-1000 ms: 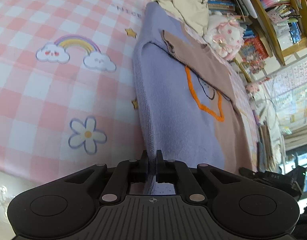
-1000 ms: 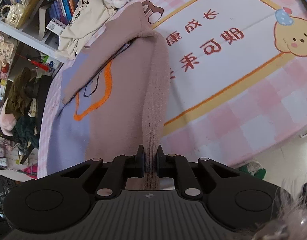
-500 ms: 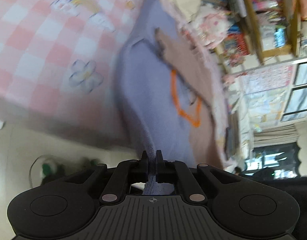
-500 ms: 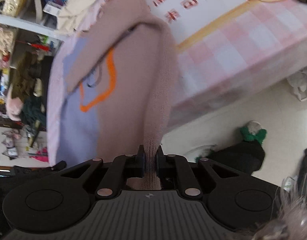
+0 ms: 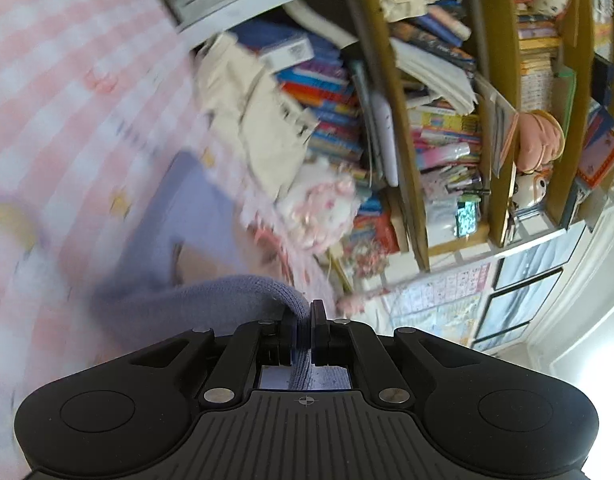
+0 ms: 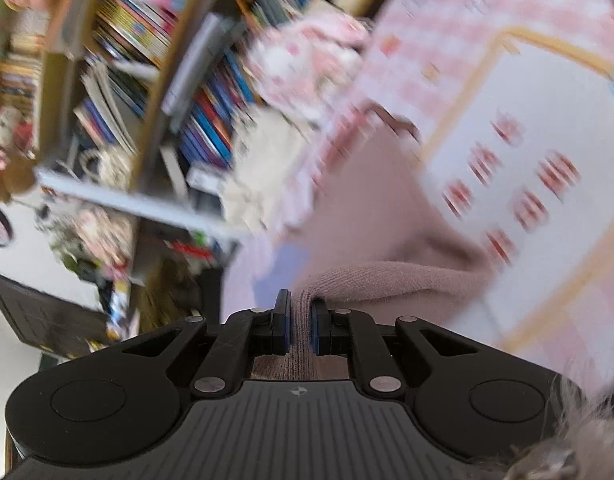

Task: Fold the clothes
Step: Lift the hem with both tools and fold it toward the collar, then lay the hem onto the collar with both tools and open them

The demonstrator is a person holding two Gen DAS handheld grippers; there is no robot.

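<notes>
A knit sweater, lilac on one half (image 5: 203, 296) and dusty pink on the other (image 6: 387, 216), lies on the pink checked bed cover (image 5: 67, 112). My left gripper (image 5: 303, 320) is shut on the lilac hem, which curls up over the fingers. My right gripper (image 6: 301, 316) is shut on the pink hem, which folds back over the rest of the sweater. Both views are blurred by motion.
A crowded bookshelf (image 5: 427, 120) stands behind the bed. A cream garment (image 5: 259, 128) and a pink-white plush toy (image 5: 323, 208) lie at the bed's far edge. A white printed panel with red characters (image 6: 527, 168) covers the bed to the right.
Both grippers have swung up and forward with the sweater's hem. The views moved from the floor and bed edge to the bookshelf, and the hem now doubles back over the sweater.
</notes>
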